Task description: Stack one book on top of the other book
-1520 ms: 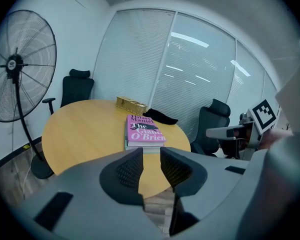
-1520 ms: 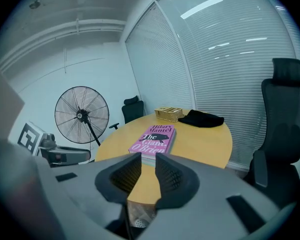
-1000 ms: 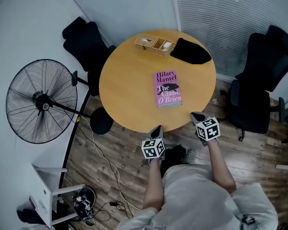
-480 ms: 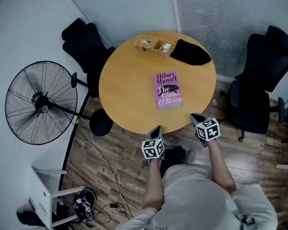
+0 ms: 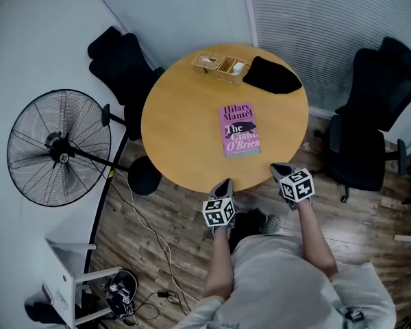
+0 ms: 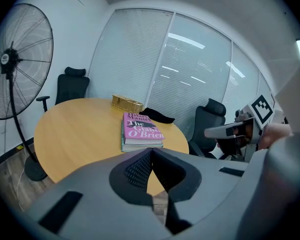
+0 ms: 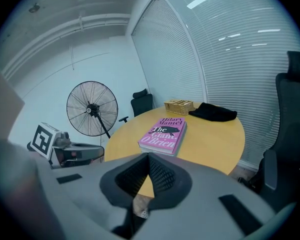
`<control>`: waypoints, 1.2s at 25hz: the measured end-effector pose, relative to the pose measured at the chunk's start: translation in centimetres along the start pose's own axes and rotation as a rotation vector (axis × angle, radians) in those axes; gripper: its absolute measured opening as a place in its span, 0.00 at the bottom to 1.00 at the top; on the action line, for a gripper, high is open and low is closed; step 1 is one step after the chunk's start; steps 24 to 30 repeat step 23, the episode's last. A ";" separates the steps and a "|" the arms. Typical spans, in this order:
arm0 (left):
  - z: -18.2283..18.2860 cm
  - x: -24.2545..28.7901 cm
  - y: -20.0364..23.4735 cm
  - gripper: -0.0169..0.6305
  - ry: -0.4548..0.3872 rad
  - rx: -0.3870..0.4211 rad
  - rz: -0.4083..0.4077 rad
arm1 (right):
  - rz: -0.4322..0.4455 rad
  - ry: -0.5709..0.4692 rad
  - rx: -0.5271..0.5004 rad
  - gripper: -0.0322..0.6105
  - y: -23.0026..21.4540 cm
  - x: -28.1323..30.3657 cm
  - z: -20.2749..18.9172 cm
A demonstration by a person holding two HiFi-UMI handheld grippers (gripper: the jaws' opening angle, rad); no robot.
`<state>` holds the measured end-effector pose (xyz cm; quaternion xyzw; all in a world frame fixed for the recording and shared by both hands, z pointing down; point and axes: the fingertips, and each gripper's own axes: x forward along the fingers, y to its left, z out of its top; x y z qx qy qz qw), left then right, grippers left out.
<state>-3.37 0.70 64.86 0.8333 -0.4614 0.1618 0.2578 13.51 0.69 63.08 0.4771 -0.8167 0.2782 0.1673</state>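
A pink book (image 5: 240,127) lies on top of a second, greenish book on the round wooden table (image 5: 185,115); the lower book's edge (image 6: 140,145) shows under the pink cover (image 6: 140,127) in the left gripper view, and the pink cover (image 7: 164,132) also faces the right gripper view. Both grippers hover off the table's near edge, apart from the books. My left gripper (image 5: 224,184) is shut and empty, as its own view (image 6: 151,152) shows. My right gripper (image 5: 279,168) is shut with nothing in it (image 7: 148,157).
A wicker box (image 5: 221,65) and a black cloth (image 5: 272,74) sit at the table's far side. Black office chairs (image 5: 373,118) (image 5: 123,64) stand right and left. A standing fan (image 5: 58,147) is at the left, with cables on the wooden floor.
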 end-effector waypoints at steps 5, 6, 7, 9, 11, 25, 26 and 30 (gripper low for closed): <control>0.1 -0.3 0.2 0.07 -0.003 0.006 0.008 | 0.012 0.000 0.001 0.08 0.3 0.1 0.0; 0.1 -0.3 0.3 0.07 -0.005 0.006 0.009 | 0.012 -0.002 0.000 0.08 0.3 0.1 0.0; 0.2 -0.3 0.3 0.07 -0.007 0.006 0.011 | 0.012 -0.003 0.000 0.08 0.3 0.1 0.1; 0.2 -0.4 0.4 0.07 -0.011 0.006 0.011 | 0.012 -0.003 -0.002 0.08 0.2 0.2 0.1; 0.3 -0.4 0.3 0.07 -0.015 0.008 0.010 | 0.013 -0.004 -0.005 0.08 0.3 0.2 0.1; 1.0 -0.3 0.6 0.07 -0.027 0.013 0.002 | 0.017 -0.004 -0.023 0.08 0.6 0.6 0.8; 1.0 -0.3 0.6 0.07 -0.027 0.013 0.002 | 0.017 -0.004 -0.023 0.08 0.6 0.6 0.8; 1.0 -0.3 0.6 0.07 -0.027 0.013 0.002 | 0.017 -0.004 -0.023 0.08 0.6 0.6 0.8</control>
